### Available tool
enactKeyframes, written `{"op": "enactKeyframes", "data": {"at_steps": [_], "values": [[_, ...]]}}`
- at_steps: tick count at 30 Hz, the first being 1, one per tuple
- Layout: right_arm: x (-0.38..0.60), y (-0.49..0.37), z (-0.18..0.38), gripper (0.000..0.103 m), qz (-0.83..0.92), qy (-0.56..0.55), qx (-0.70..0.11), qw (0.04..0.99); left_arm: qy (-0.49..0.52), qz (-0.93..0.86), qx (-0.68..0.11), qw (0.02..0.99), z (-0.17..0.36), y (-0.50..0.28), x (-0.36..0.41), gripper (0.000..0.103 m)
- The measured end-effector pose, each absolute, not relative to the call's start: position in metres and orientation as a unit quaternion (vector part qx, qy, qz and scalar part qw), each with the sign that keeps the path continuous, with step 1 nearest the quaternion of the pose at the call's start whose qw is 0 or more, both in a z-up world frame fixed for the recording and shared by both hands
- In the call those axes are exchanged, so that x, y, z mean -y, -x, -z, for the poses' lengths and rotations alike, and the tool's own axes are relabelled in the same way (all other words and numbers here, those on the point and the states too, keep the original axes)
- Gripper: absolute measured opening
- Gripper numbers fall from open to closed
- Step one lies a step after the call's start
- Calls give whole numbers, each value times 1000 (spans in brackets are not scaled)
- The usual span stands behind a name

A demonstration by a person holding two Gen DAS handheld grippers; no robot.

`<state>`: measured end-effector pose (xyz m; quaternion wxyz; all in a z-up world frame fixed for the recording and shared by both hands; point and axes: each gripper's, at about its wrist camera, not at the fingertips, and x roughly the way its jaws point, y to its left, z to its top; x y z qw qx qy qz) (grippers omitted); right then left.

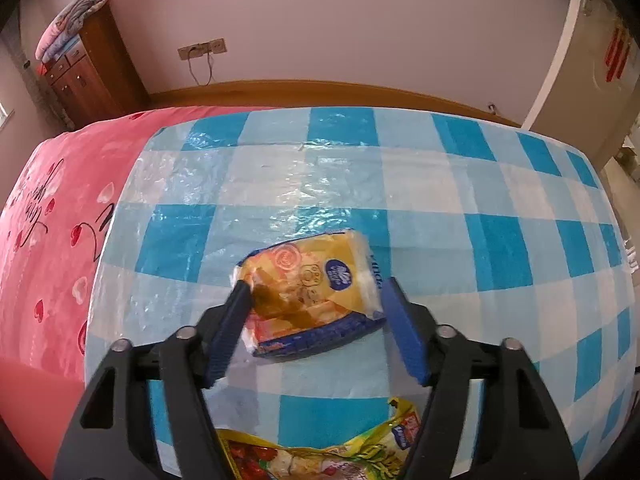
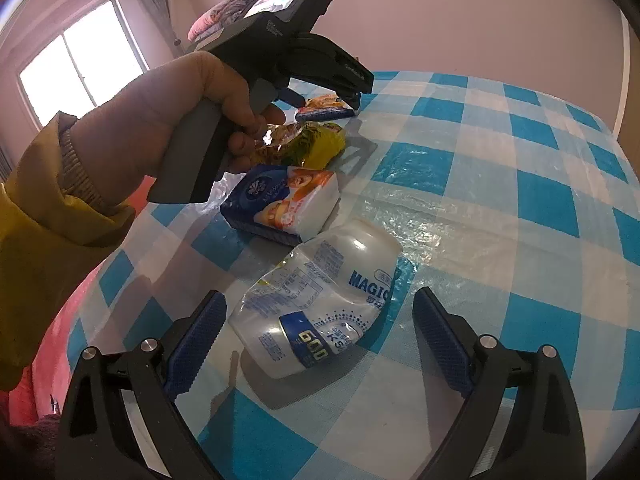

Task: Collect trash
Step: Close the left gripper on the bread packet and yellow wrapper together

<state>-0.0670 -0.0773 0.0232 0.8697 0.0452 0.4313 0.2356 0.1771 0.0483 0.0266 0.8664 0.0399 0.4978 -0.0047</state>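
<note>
In the left wrist view my left gripper [image 1: 316, 296] is open with its blue pads on either side of a yellow and blue tissue pack [image 1: 310, 292] lying on the checked cloth; the left pad touches the pack's corner. The same pack shows far off in the right wrist view [image 2: 326, 107], under the left gripper's tip [image 2: 352, 96]. My right gripper [image 2: 318, 312] is open around a crushed white plastic bottle [image 2: 320, 308] lying on its side, not touching it. Beyond it lie a second blue and orange tissue pack [image 2: 282, 200] and a crumpled yellow wrapper [image 2: 308, 144].
The blue and white checked plastic cloth [image 1: 440, 200] covers a bed with a pink blanket [image 1: 52, 208] at the left. The yellow wrapper [image 1: 340, 456] lies just below the left gripper. A wooden cabinet [image 1: 88, 72] stands by the far wall. The person's hand [image 2: 168, 120] holds the left gripper.
</note>
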Motion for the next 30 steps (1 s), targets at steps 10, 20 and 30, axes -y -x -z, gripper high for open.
{"op": "enactKeyframes", "data": {"at_steps": [10, 20, 30], "values": [[84, 65, -24, 75, -221, -43, -429, 875, -27, 22, -492, 870, -31, -167, -46, 33], [103, 60, -23, 66, -198, -43, -429, 880, -42, 85, -512, 853, -33, -143, -57, 30], [121, 54, -21, 82, -172, -68, -428, 884, -20, 72, -505, 860, -39, -132, -74, 76]]}}
